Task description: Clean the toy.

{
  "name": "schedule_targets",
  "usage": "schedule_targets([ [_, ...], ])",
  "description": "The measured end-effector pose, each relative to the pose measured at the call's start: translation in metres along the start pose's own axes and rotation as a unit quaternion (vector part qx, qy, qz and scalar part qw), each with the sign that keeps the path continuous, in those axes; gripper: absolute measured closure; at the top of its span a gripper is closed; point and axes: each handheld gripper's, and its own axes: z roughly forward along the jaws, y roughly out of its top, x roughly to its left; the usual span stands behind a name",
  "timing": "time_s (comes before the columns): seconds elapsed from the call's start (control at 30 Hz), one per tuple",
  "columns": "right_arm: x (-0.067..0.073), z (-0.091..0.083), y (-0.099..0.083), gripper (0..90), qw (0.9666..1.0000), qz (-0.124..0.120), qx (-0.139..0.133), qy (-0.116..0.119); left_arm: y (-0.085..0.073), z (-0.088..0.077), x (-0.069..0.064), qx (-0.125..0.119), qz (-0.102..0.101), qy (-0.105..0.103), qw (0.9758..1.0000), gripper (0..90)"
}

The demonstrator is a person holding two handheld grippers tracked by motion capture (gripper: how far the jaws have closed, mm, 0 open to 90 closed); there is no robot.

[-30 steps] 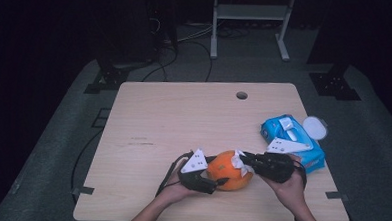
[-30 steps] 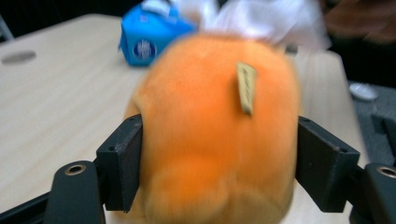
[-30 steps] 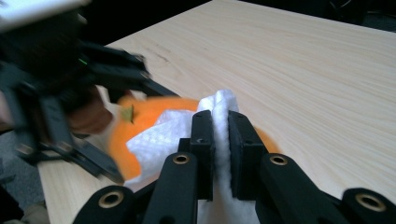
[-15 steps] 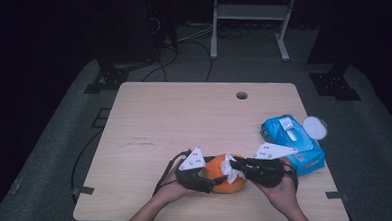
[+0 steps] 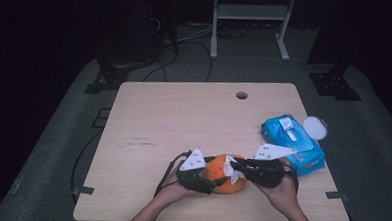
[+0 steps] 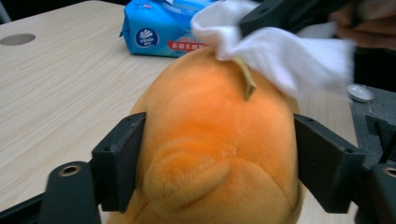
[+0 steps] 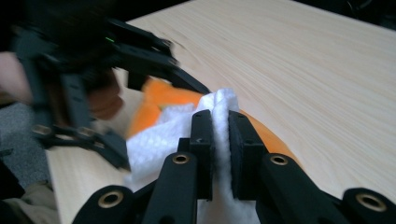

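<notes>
An orange plush toy (image 5: 218, 179) lies near the table's front edge. My left gripper (image 5: 212, 181) comes in from the left and is shut on it. In the left gripper view both jaws touch the sides of the toy (image 6: 210, 140); they have just been opening a little with the toy still between them. My right gripper (image 5: 235, 167) is shut on a crumpled white wipe (image 5: 230, 171) and presses it on the toy's top. The right gripper view shows the wipe (image 7: 159, 135) pinched between the jaws of my right gripper (image 7: 221, 135), over the orange toy (image 7: 161, 95).
A blue pack of wet wipes (image 5: 292, 145) lies just right of my right hand, with a small white round lid (image 5: 315, 127) beside it. The wooden table (image 5: 183, 120) has a cable hole (image 5: 241, 95) near its far edge. Beyond the table are a dark floor and stands.
My right gripper has shifted the wipe slightly left and nearer across the toy's top. The left hand has stayed in place on the toy.
</notes>
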Motion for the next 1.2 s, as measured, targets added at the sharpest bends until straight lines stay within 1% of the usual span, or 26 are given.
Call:
schedule_targets([
  [0.03, -0.005, 0.0, -0.003, 80.5, 1.0, 0.01, 0.002, 0.0, 0.0, -0.001, 0.001, -0.003, 0.003, -0.007, 1.0, 21.5],
  [0.1, -0.014, -0.003, -0.008, 80.4, 0.9993, 0.035, 0.0, 0.012, 0.0, -0.003, 0.003, -0.018, -0.01, -0.027, 0.9994, 20.8],
  [0.13, -0.016, -0.004, -0.009, 80.4, 0.9993, 0.037, 0.0, 0.008, 0.0, -0.004, 0.004, -0.025, -0.016, -0.034, 0.999, 20.7],
  [0.17, -0.017, -0.005, -0.01, 80.4, 0.9994, 0.036, 0.001, 0.005, -0.001, -0.004, 0.005, -0.03, -0.016, -0.035, 0.9988, 20.0],
  [0.2, -0.018, -0.006, -0.01, 80.4, 0.9993, 0.038, 0.002, 0.005, -0.001, -0.004, 0.005, -0.034, -0.011, -0.033, 0.9988, 18.9],
  [0.33, -0.022, -0.005, -0.011, 80.3, 0.9991, 0.042, 0.004, 0.003, -0.006, 0.002, 0.009, -0.029, -0.013, -0.013, 0.9994, 7.1],
  [0.4, -0.024, -0.004, -0.012, 80.1, 0.9989, 0.047, 0.002, 0.003, -0.009, 0.007, 0.01, -0.028, -0.027, -0.015, 0.9991, 3.8],
  [0.43, -0.026, -0.004, -0.013, 80.1, 0.9988, 0.049, 0.002, 0.003, -0.009, 0.008, 0.01, -0.026, -0.03, -0.017, 0.9991, 3.8],
  [0.5, -0.028, -0.005, -0.014, 79.9, 0.9985, 0.055, 0.002, 0.004, -0.008, 0.007, 0.007, -0.021, -0.017, -0.023, 0.9994, 7.2],
  [0.57, -0.031, -0.006, -0.015, 79.5, 0.9984, 0.057, 0.002, 0.001, -0.006, 0.004, 0.004, -0.013, -0.006, -0.04, 0.9991, 11.8],
  [0.63, -0.035, -0.007, -0.017, 79.3, 0.9981, 0.061, 0.003, -0.008, -0.005, 0.001, 0.005, -0.016, 0.002, -0.053, 0.9985, 15.0],
  [0.67, -0.037, -0.008, -0.018, 79.2, 0.9978, 0.066, 0.002, -0.01, -0.006, 0.001, 0.005, -0.019, 0.002, -0.053, 0.9984, 14.9],
  [0.7, -0.04, -0.009, -0.019, 79.2, 0.9973, 0.073, 0.0, -0.009, -0.006, 0.002, 0.005, -0.02, 0.003, -0.046, 0.9987, 14.8],
  [0.73, -0.042, -0.009, -0.02, 79.2, 0.9968, 0.08, -0.002, -0.006, -0.007, 0.005, 0.005, -0.017, 0.003, -0.037, 0.9992, 11.8],
  [0.77, -0.042, -0.008, -0.02, 79.2, 0.9965, 0.083, -0.002, -0.005, -0.008, 0.009, 0.006, -0.009, -0.002, -0.028, 0.9996, 7.4],
  [0.8, -0.042, -0.007, -0.02, 79.2, 0.9966, 0.082, -0.002, -0.005, -0.01, 0.012, 0.006, -0.004, -0.007, -0.026, 0.9996, 3.3],
  [0.87, -0.039, -0.006, -0.019, 79.4, 0.9969, 0.078, -0.001, -0.004, -0.012, 0.016, 0.005, 0.004, -0.014, -0.022, 0.9996, 2.5],
  [0.9, -0.037, -0.005, -0.018, 79.8, 0.997, 0.077, -0.001, -0.004, -0.012, 0.017, 0.004, 0.011, -0.018, -0.024, 0.9995, 2.6],
  [0.93, -0.036, -0.004, -0.018, 80.3, 0.9971, 0.077, 0.001, -0.004, -0.011, 0.016, 0.003, 0.011, -0.017, -0.026, 0.9995, 6.4],
  [0.97, -0.035, -0.004, -0.018, 80.4, 0.9972, 0.075, 0.0, -0.005, -0.007, 0.013, 0.001, 0.015, -0.016, -0.021, 0.9995, 11.7],
  [1.0, -0.035, -0.006, -0.017, 80.7, 0.997, 0.077, -0.003, -0.006, -0.005, 0.011, 0.001, 0.016, -0.017, -0.022, 0.9995, 18.0],
  [1.03, -0.035, -0.007, -0.016, 80.8, 0.9969, 0.078, -0.007, -0.004, 0.0, 0.006, 0.0, 0.018, -0.017, -0.027, 0.9993, 22.0],
  [1.1, -0.035, -0.011, -0.013, 81.2, 0.9963, 0.083, -0.023, 0.0, 0.014, -0.005, -0.001, 0.004, -0.02, -0.037, 0.9991, 24.8],
  [1.13, -0.034, -0.013, -0.012, 81.3, 0.9962, 0.084, -0.026, 0.001, 0.021, -0.012, -0.001, -0.006, -0.026, -0.048, 0.9985, 24.8],
  [1.17, -0.035, -0.014, -0.012, 81.2, 0.9957, 0.086, -0.033, 0.007, 0.028, -0.02, 0.0, -0.008, -0.03, -0.058, 0.9978, 24.8],
  [1.2, -0.035, -0.013, -0.013, 81.2, 0.9945, 0.096, -0.036, 0.019, 0.031, -0.023, -0.001, -0.004, -0.024, -0.058, 0.998, 24.8],
])
